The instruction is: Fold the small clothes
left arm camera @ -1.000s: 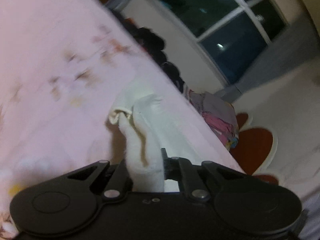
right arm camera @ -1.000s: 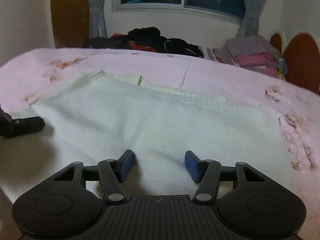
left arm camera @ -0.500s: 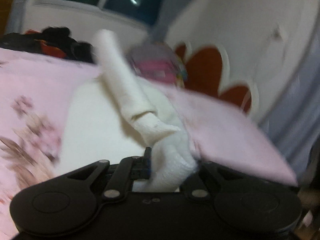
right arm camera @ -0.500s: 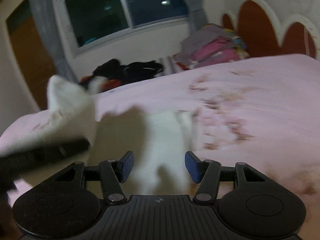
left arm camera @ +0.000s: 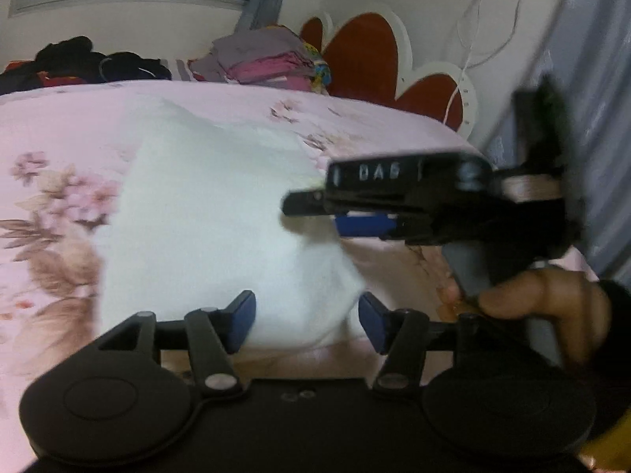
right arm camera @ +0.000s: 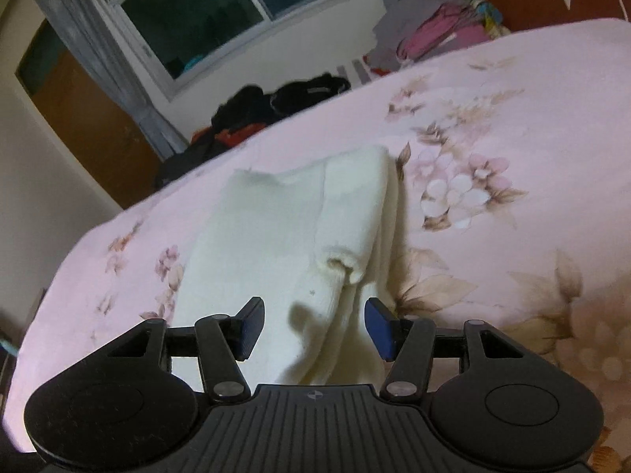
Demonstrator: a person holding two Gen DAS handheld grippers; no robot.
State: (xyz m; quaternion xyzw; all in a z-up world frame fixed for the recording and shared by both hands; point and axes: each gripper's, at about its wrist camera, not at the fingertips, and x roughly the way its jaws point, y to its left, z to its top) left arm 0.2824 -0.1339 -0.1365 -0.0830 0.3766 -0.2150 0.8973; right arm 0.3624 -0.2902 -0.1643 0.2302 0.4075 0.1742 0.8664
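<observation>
Nearest the left wrist camera, the left gripper (left arm camera: 305, 321) has its jaws opening; the near edge of the white knit garment (left arm camera: 205, 216) lies between the 2 blue pads, and neither pad presses on it. This reads as a release: the cloth rests flat on the bed so that the fold can settle under its own weight.

Nearest the right wrist camera, the right gripper (right arm camera: 311, 325) stands spread, with its 2 pads either side of the garment (right arm camera: 292, 236) and clear of it. Nothing is gripped. The garment lies on the pink floral bedspread (right arm camera: 512, 126) as 1 long narrow panel, with 1 sleeve laid lengthwise along its right side, cuff toward the camera. Judged from this layout, the side fold is done and the lengthwise fold is not yet made.

Farther out in the left view, the right gripper (left arm camera: 366, 224) crosses just above the garment's right edge, carried by 1 hand (left arm camera: 544, 303) on its grey handle.

At the far edge of the bed sit 1 stack of folded clothes (left arm camera: 268, 59) and 1 dark heap of clothes (left arm camera: 83, 63), kept well apart from the working area. Behind them are 1 window (right arm camera: 205, 12) and 1 red scalloped headboard (left arm camera: 366, 59).
</observation>
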